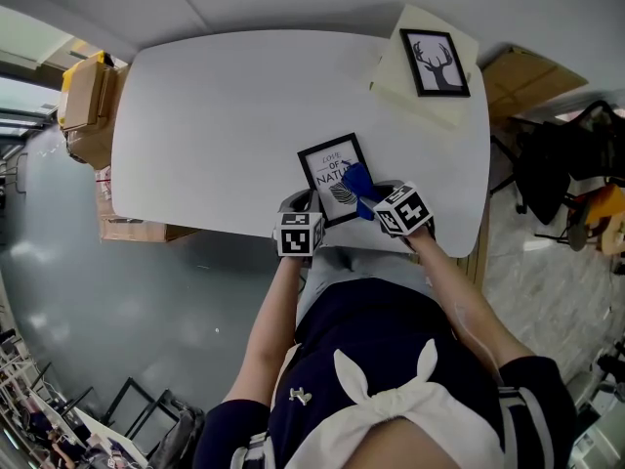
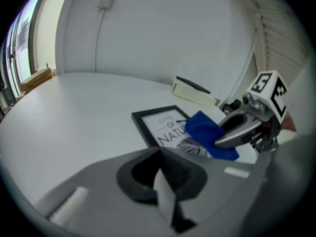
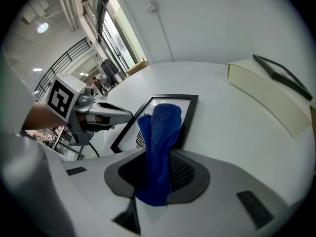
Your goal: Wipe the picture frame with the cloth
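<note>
The black picture frame (image 1: 329, 169) with the "LOVE OF NATURE" print lay flat on the white table (image 1: 215, 125), close to the edge nearest the person. The right gripper (image 1: 376, 199) stood at the frame's near right corner. Its jaws were clamped on a blue cloth (image 1: 357, 184). In the right gripper view the cloth (image 3: 159, 147) rose from between the jaws of that gripper (image 3: 158, 181) and hung over the right part of the frame (image 3: 189, 117). The left gripper (image 1: 298, 203) was just beside the frame's near left corner; contact with the frame could not be confirmed. In the left gripper view the jaws of that gripper (image 2: 165, 191) were pressed together with nothing between them, and the frame (image 2: 158, 125) and cloth (image 2: 207, 132) lay ahead of them. Well beyond the frame, at the far right, a second frame with a deer print (image 1: 435, 62) rested on a cream box (image 1: 415, 94).
</note>
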Tool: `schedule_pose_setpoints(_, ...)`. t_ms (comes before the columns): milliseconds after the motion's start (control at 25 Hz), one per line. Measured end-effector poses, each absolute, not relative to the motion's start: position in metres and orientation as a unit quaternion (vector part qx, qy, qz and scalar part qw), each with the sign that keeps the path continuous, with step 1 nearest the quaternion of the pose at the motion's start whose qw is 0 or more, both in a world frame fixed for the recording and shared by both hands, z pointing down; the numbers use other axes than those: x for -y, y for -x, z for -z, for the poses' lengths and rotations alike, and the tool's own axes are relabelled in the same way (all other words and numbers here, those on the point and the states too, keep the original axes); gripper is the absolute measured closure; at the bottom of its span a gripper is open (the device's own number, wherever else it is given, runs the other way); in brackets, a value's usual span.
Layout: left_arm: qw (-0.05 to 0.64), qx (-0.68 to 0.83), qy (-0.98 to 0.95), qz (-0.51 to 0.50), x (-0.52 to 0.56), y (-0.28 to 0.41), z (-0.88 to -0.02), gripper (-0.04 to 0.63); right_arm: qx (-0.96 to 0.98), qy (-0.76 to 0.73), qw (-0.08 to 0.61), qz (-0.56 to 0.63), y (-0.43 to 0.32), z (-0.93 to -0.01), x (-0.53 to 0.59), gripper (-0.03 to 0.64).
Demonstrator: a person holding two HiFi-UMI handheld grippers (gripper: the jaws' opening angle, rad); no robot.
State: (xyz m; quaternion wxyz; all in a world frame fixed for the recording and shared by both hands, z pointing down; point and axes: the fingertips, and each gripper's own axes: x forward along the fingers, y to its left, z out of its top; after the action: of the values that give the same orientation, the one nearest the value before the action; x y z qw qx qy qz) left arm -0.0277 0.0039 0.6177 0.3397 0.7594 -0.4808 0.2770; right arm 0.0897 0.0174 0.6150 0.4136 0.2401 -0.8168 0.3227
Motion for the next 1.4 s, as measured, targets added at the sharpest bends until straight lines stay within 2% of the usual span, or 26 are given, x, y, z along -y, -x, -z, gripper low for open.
schedule_pose_setpoints(1400,0.339,0.477,-0.763,-0.275,-0.004,0.028,-0.617,0.592,0.823,-0.183,0.399,-0.36,-0.031,-0.618,-0.041,0.512)
